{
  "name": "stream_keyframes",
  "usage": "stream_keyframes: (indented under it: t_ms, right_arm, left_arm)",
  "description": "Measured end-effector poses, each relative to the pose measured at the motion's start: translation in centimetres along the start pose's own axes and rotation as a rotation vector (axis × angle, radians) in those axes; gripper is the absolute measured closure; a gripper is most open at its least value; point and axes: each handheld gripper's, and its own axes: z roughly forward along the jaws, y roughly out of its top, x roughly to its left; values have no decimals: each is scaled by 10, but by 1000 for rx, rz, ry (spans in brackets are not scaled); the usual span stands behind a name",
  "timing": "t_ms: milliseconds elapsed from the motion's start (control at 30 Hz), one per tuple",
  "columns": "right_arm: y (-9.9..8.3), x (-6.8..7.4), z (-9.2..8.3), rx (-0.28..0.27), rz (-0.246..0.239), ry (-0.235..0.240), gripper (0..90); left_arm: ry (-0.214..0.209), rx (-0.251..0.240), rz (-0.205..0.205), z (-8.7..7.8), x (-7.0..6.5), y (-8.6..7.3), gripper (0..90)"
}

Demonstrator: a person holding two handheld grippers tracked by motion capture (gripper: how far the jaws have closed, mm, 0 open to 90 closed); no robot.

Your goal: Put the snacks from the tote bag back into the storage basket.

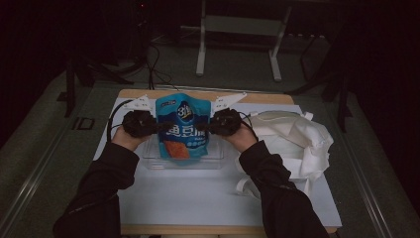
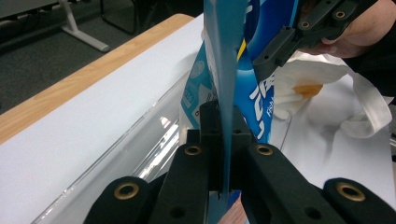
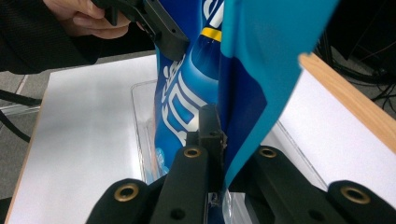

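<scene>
My left gripper (image 2: 219, 154) and right gripper (image 3: 212, 154) each pinch a side edge of the blue snack pouch (image 1: 182, 126), held upright over the clear tray (image 1: 153, 161); it seems light, crinkly and slippery, so the flat seams look safest.

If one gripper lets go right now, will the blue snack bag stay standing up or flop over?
Probably flop. The blue snack bag is thin film; the left gripper and right gripper each pinch a side edge that looks flat as paper. It seems light, held by just those edges. It would likely sag toward the clear tray below.
</scene>
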Motion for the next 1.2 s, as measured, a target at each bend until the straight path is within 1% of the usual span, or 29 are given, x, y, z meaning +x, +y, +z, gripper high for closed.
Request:
stream_keyframes:
  t_ms: [67, 167, 333, 400, 433, 500, 567, 700, 933, 1067, 1100, 1200]
  right_arm:
    - [0, 0, 0, 0, 0, 0, 887]
    - [-4, 1, 3, -1, 7, 3, 887]
    - [-10, 2, 6, 3, 4, 5, 886]
    - [-12, 3, 7, -4, 1, 8, 885]
    - [-13, 3, 7, -11, 7, 12, 884]
    - [-14, 5, 7, -14, -2, 10, 884]
    - [-16, 5, 6, -19, 3, 14, 884]
    - [-19, 7, 5, -29, 0, 16, 882]
    - [-20, 8, 4, -32, 5, 16, 871]
    - [-18, 8, 4, -19, -5, 11, 858]
    - [-17, 9, 4, -14, -15, 2, 842]
    - [-15, 10, 2, -19, -25, -7, 829]
  left_arm:
    - [-1, 1, -1, 0, 0, -1, 900]
    - [-10, -7, -2, 2, 1, -8, 900]
    - [-22, -11, 0, 3, 2, -17, 898]
    - [-33, -29, -8, 2, 2, -20, 898]
    - [-35, -31, -4, 2, 1, -21, 898]
    - [-41, -38, -3, 2, 1, -23, 897]
    - [-47, -42, 2, 1, -1, -24, 897]
    - [-37, -51, 4, 1, -5, -26, 897]
    - [-23, -45, 12, 1, -9, -25, 894]
    - [-8, -42, 8, 1, -10, -25, 891]
    - [-1, -44, 1, 0, -11, -26, 883]
    - [-1, -50, -5, 0, -13, -27, 876]
